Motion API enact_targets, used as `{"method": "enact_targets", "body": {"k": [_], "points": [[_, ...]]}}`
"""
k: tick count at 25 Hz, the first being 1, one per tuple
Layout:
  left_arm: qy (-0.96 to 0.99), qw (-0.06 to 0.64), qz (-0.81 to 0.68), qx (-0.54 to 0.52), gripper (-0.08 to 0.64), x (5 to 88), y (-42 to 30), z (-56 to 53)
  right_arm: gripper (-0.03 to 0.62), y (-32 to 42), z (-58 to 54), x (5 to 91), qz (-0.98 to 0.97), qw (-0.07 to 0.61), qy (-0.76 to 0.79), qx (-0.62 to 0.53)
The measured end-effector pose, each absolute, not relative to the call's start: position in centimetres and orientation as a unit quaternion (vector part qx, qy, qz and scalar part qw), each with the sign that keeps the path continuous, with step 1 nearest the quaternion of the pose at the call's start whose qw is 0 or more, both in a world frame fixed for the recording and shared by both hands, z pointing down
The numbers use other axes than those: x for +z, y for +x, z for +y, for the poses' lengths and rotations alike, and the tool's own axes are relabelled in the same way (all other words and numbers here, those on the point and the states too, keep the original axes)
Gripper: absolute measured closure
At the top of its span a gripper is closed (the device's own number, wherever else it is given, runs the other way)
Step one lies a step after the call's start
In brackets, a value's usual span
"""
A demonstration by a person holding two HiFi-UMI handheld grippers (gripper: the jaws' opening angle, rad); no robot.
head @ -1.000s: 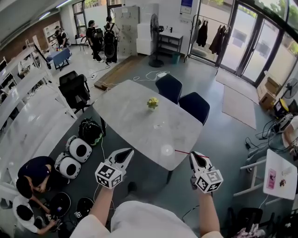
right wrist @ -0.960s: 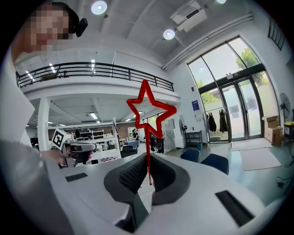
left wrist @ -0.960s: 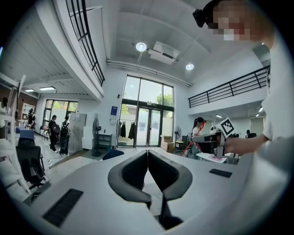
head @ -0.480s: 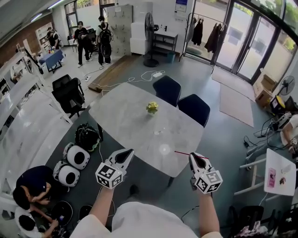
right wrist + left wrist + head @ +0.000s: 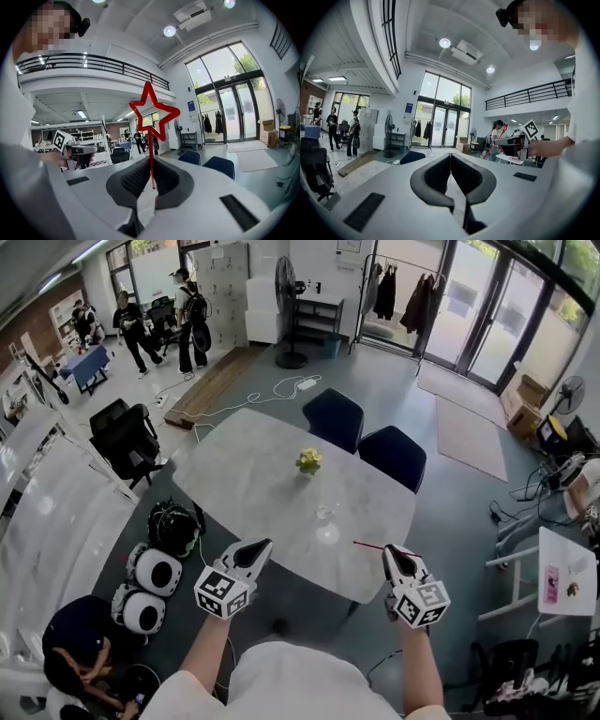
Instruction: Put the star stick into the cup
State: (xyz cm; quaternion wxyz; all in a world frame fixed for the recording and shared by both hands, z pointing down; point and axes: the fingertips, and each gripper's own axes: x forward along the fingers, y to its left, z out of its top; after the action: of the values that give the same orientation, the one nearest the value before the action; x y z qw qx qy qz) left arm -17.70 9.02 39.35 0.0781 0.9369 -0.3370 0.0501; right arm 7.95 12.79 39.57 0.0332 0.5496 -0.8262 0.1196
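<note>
My right gripper [image 5: 391, 553] is shut on the thin red star stick [image 5: 370, 546], just off the near edge of the marble table [image 5: 253, 465]. In the head view the stick points left over the table corner. In the right gripper view the red star [image 5: 153, 114] stands upright above the jaws of my right gripper [image 5: 151, 160], the stem pinched between them. A small clear cup [image 5: 324, 513] stands on the table ahead, apart from both grippers. My left gripper [image 5: 259, 548] hovers at the near left edge, shut and empty, as the left gripper view of it [image 5: 450, 157] confirms.
A small yellow flower pot [image 5: 307, 461] sits mid-table. Two dark blue chairs [image 5: 394, 454] stand at the far side, a black office chair [image 5: 125, 441] at the left. Round white helmets and bags [image 5: 155, 571] lie on the floor beside a crouching person [image 5: 80, 659]. A small white table [image 5: 565, 573] is at the right.
Both grippers keep their places and grips. The head view has shifted a little, so the table sits slightly higher in frame. People at the back have walked left.
</note>
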Motion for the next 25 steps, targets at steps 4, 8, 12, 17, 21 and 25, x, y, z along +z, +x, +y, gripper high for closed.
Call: {"method": "enact_targets", "body": {"k": [4, 8, 12, 17, 21, 25], "points": [[0.943, 0.087, -0.317, 0.051, 0.54, 40.4, -19.0, 6.1, 0.571, 6.3, 10.8, 40.7, -0.813, 0.034, 0.567, 0.126], [0.948, 0.093, -0.299, 0.055, 0.54, 41.0, -19.6, 3.5, 0.571, 5.4, 9.0, 41.0, -0.803, 0.037, 0.58, 0.13], [0.95, 0.104, -0.29, 0.054, 0.54, 41.2, -19.8, 1.1, 0.571, 5.1, 7.4, 41.0, -0.796, 0.042, 0.589, 0.134], [0.951, 0.108, -0.285, 0.057, 0.54, 42.0, -19.0, -1.5, 0.571, 6.1, 4.9, 41.3, -0.79, 0.045, 0.596, 0.139], [0.947, 0.115, -0.293, 0.06, 0.54, 42.8, -17.8, -4.3, 0.571, 7.5, 1.9, 42.2, -0.792, 0.047, 0.592, 0.144], [0.943, 0.123, -0.303, 0.063, 0.54, 44.3, -16.6, -7.3, 0.571, 8.5, -1.8, 44.0, -0.797, 0.056, 0.583, 0.148]]}}
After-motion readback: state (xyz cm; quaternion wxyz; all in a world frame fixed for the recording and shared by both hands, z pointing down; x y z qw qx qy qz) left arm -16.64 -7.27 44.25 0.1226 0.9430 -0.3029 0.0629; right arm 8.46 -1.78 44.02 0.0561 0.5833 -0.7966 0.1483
